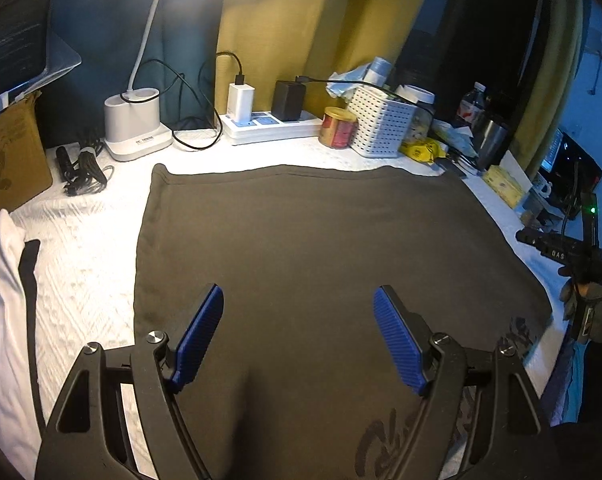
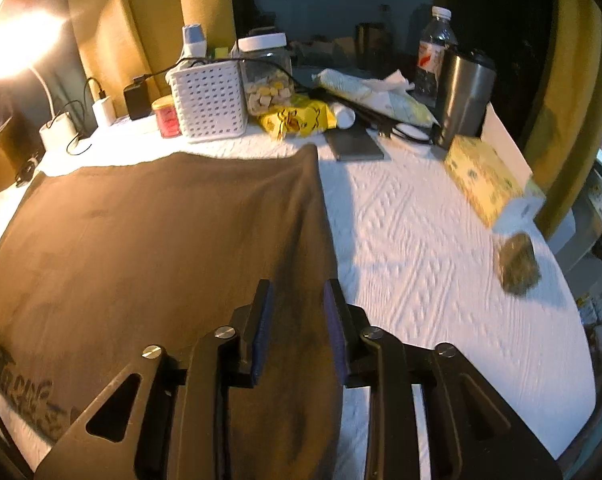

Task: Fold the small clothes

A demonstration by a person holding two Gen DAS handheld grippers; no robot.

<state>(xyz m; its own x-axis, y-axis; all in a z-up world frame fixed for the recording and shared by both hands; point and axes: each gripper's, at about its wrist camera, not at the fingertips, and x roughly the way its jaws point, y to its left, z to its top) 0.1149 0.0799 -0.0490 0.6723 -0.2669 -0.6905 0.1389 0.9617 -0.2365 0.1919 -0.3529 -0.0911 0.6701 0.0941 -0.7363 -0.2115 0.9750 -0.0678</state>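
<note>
While the brown garment (image 1: pixel 321 248) lies flat, both the left gripper (image 1: pixel 299 334) and right gripper (image 2: pixel 297 328) are held spread, pinching nothing; an edge likely must be gripped next.

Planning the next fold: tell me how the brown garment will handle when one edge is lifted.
The brown garment lies flat and limp, so it probably droops from a single pinch. Its right edge looks thick, likely doubled. It may drag across the textured white cover.
</note>
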